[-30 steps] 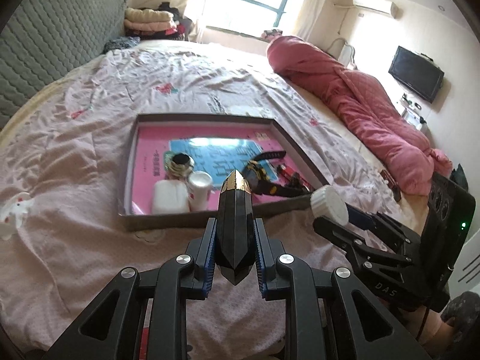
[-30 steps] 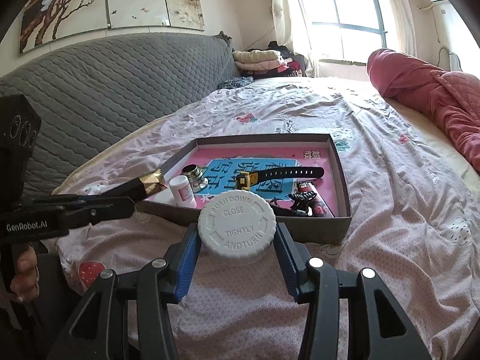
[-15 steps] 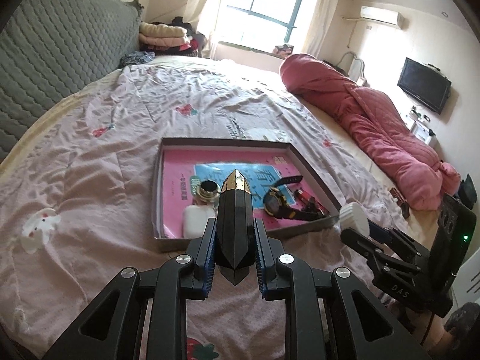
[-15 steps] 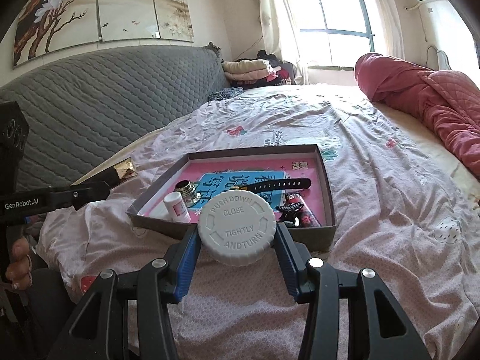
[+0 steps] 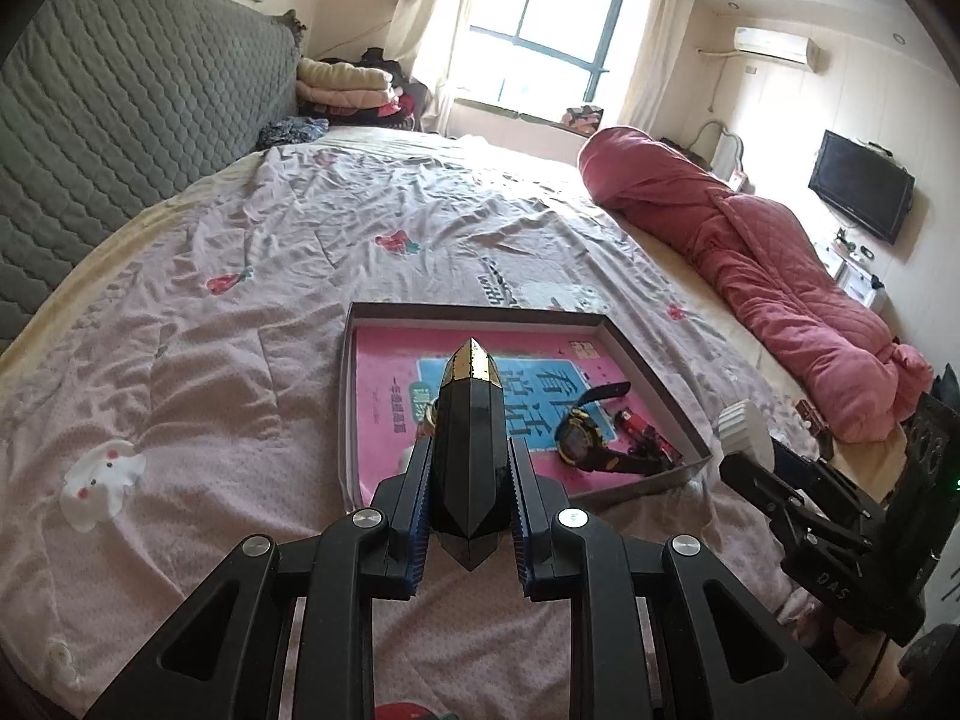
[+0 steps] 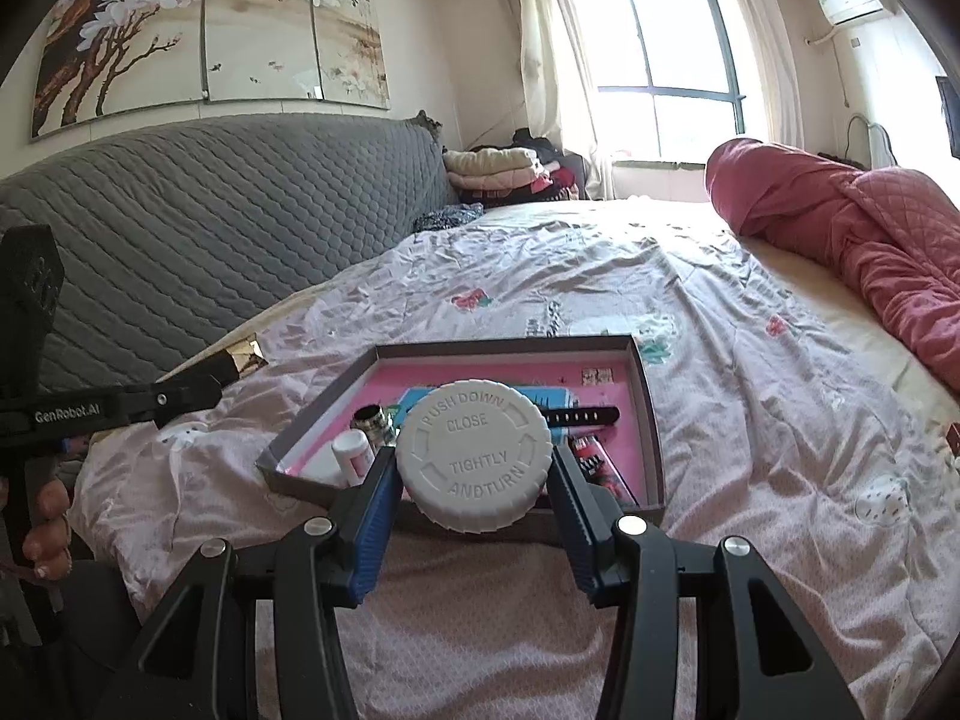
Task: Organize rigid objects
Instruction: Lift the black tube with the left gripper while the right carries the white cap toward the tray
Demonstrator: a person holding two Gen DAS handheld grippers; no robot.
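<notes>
Sunlit bedroom: bright window (image 6: 663, 75) with curtains, grey quilted headboard (image 6: 210, 222), pink floral bed sheet (image 5: 252, 312), red quilt (image 5: 774, 276), wall television (image 5: 861, 195), blossom painting (image 6: 204, 30).

black faceted bottle, gold tip (image 5: 470, 438): clamped, pointing forward | white child-proof-capped bottle (image 6: 474, 455): clamped | wristwatch (image 5: 581, 439), lighter (image 5: 636, 426): in tray (image 5: 347, 396)

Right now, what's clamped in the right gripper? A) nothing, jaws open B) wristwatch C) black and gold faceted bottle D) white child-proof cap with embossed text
D: in the right wrist view the right gripper is shut on the white cap, embossed PUSH DOWN, CLOSE TIGHTLY AND TURN, both blue pads pressed against its rim. The black and gold bottle is in the left gripper, and the watch lies in the tray.
</notes>
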